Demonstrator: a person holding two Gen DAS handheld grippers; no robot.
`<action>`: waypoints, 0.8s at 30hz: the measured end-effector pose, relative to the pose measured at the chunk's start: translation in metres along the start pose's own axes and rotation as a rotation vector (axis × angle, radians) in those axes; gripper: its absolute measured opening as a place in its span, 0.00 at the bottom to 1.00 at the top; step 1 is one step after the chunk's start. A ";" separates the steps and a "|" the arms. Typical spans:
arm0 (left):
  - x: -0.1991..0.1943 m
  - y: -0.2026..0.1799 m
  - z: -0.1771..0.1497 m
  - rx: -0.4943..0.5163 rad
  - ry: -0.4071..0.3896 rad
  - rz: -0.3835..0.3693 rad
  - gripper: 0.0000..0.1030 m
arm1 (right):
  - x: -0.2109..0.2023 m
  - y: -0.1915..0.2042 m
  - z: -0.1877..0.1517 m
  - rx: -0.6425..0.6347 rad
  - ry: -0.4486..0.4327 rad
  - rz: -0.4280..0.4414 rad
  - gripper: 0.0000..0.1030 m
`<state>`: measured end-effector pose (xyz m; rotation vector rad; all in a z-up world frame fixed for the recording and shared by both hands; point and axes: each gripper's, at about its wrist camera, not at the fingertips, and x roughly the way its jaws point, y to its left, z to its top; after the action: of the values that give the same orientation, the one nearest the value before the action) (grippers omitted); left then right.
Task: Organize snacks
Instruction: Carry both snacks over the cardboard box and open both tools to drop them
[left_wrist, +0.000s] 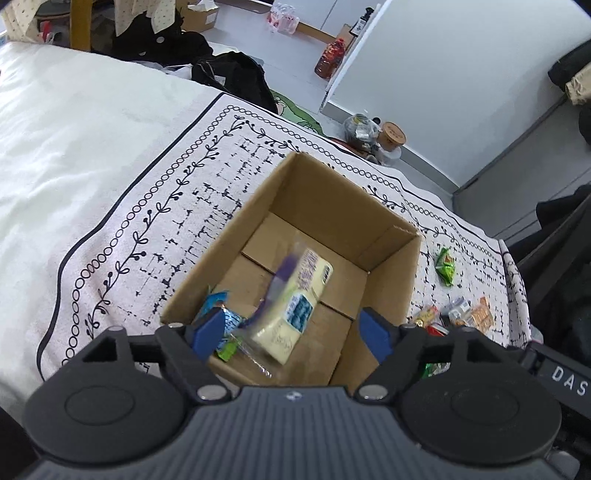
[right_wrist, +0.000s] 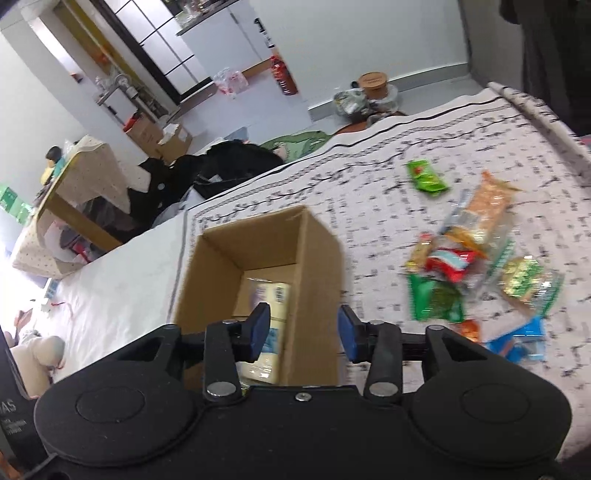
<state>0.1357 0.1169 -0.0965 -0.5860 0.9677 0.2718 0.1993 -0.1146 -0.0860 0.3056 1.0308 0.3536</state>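
We hold the left hand-held gripper (left_wrist: 291, 334) above the near end of the cardboard box (left_wrist: 334, 184), its blue pads spread wide with nothing between them. Just below and ahead of it the pale yellow snack pack (left_wrist: 295, 314) is inside the box, blurred and tilted, its long axis running from the near wall toward the far right corner; we cannot tell whether it is resting on the box floor or dropping onto it. A small blue-wrapped snack (left_wrist: 218, 317) lies in the near left corner of the box, partly behind the left pad.

Our right hand-held gripper (right_wrist: 303, 330) is also open and empty, its pads straddling the box's right wall. From there the remaining work lies to the right: a loose pile of snack packets (right_wrist: 476, 258) on the patterned cloth (right_wrist: 369, 177) that covers the bed, with a green packet (right_wrist: 426, 176) lying apart, farther away, and a blue packet (right_wrist: 524, 338) at the near edge of the pile.

We judge that the task is only partly done (two items boxed, most left outside). The pile sits on the right side of the box, so the right hand is the nearer one for the next pick; the left would have to cross over the box. The orange biscuit pack (right_wrist: 487, 206) lies with its long axis pointing away from us, so pads closing across its width should suit it.
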 end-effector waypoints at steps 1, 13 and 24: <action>0.000 -0.003 -0.001 0.009 -0.002 0.003 0.77 | -0.001 -0.003 -0.001 0.003 -0.001 -0.010 0.44; -0.007 -0.050 -0.018 0.105 -0.013 -0.030 0.81 | -0.035 -0.075 -0.006 0.098 -0.034 -0.121 0.59; -0.006 -0.099 -0.038 0.199 0.009 -0.081 0.82 | -0.052 -0.130 -0.013 0.195 -0.041 -0.163 0.69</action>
<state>0.1526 0.0144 -0.0741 -0.4428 0.9647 0.0988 0.1825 -0.2531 -0.1049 0.3996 1.0445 0.0997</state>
